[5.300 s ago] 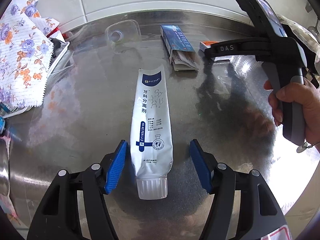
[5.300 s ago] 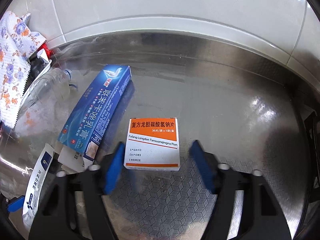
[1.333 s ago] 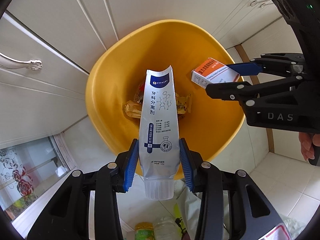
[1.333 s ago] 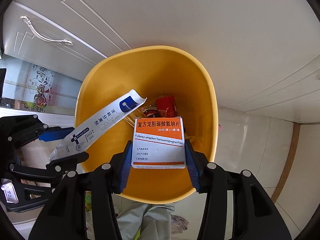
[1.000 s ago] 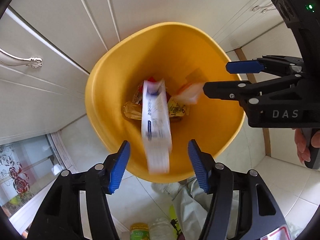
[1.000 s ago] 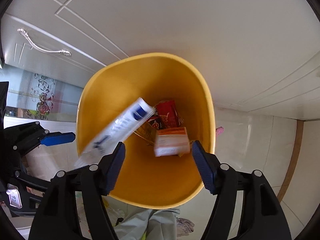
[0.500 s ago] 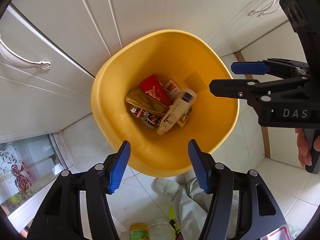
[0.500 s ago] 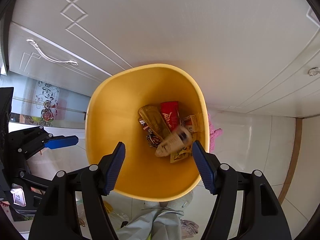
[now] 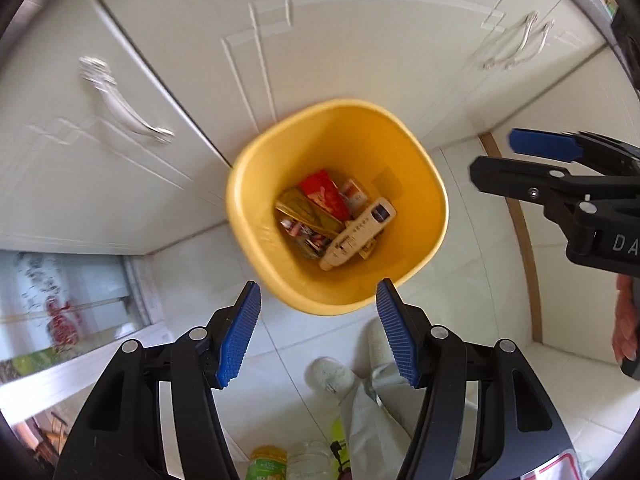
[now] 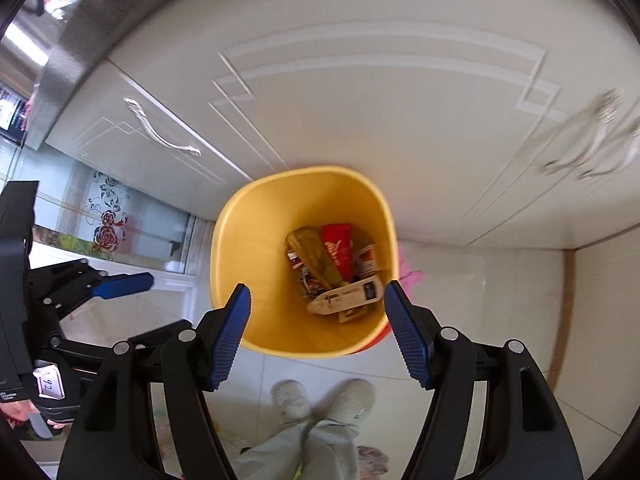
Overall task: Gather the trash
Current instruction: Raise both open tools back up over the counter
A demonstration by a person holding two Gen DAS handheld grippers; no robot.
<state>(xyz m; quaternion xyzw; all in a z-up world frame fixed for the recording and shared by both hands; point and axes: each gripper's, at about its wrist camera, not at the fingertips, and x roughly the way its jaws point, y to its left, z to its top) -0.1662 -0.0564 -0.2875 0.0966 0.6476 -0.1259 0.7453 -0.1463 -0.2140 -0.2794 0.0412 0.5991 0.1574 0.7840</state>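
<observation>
From my left wrist camera, the left gripper (image 9: 318, 330) has its jaws spread wide with nothing between them. Just beyond the jaw tips, centred ahead of the gap, stands the yellow bin (image 9: 428, 216) on the tiled floor (image 9: 472, 308). The trash lies at its bottom: the white tube (image 9: 358, 234) slants across the pile, with a red packet (image 9: 324, 196) and a yellowish wrapper (image 9: 308, 214) beyond and to the left of it, and a small orange-and-white box (image 9: 354, 196) beside the red packet. The right gripper (image 9: 516, 160) reaches in from the right of my jaws (its own jaws look apart and empty). White cabinet doors (image 9: 340, 40) rise behind the bin.

From my right wrist camera, the right gripper (image 10: 318, 334) is likewise spread wide and empty. The yellow bin (image 10: 228, 264) sits straight ahead, its near rim falling between the jaw tips. The white tube (image 10: 346, 298) lies nearer the right jaw, the red packet (image 10: 336, 248) and orange-and-white box (image 10: 366, 262) beyond it. The left gripper (image 10: 120, 286) shows off to the left of my jaws, and the person's shoes (image 10: 320, 398) stand below the gap.
</observation>
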